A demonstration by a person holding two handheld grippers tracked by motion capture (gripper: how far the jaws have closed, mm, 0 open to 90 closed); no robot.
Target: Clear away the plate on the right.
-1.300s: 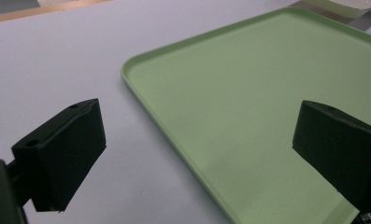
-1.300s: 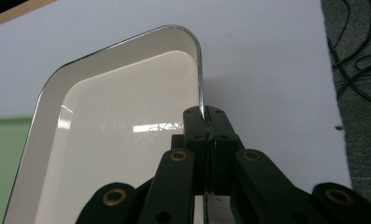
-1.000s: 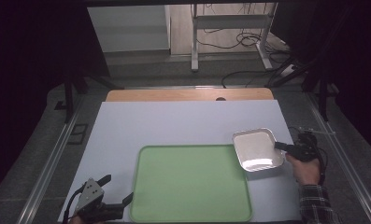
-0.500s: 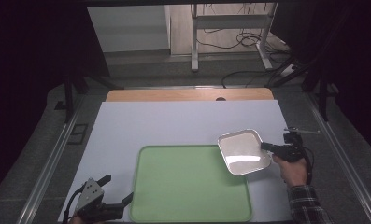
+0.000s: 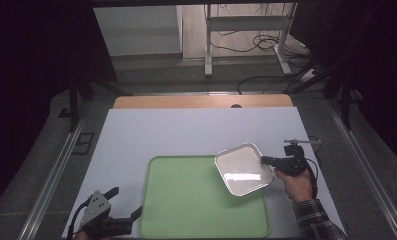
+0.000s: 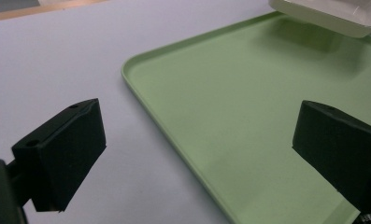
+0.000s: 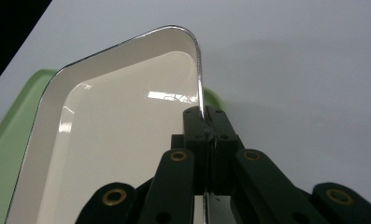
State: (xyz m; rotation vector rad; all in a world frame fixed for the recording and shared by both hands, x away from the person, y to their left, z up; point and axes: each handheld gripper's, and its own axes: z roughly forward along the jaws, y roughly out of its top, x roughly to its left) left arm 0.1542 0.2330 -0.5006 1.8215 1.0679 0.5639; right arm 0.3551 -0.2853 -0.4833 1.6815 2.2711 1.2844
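A shallow white square dish (image 5: 243, 169) hangs over the right far corner of a green tray (image 5: 186, 200), lifted clear of it. My right gripper (image 5: 264, 160) is shut on the dish's right rim; in the right gripper view its jaws pinch the thin rim of the dish (image 7: 122, 135) at the gripper's tips (image 7: 204, 116). My left gripper (image 5: 127, 204) rests at the table's near left corner, open, by the tray's left edge. In the left gripper view its jaws stand wide apart over the tray rim (image 6: 141, 88), with the dish (image 6: 328, 16) farther off.
A pale sheet (image 5: 186, 132) covers the table, with a wooden strip (image 5: 201, 101) at its far edge. Beyond are a metal stand (image 5: 246, 35) and floor cables (image 5: 266, 85). A person's hand and plaid sleeve (image 5: 313, 220) come in at the bottom right.
The right gripper has carried the white dish leftward, from beside the tray's right edge to over its far right corner. The left gripper has stayed put.
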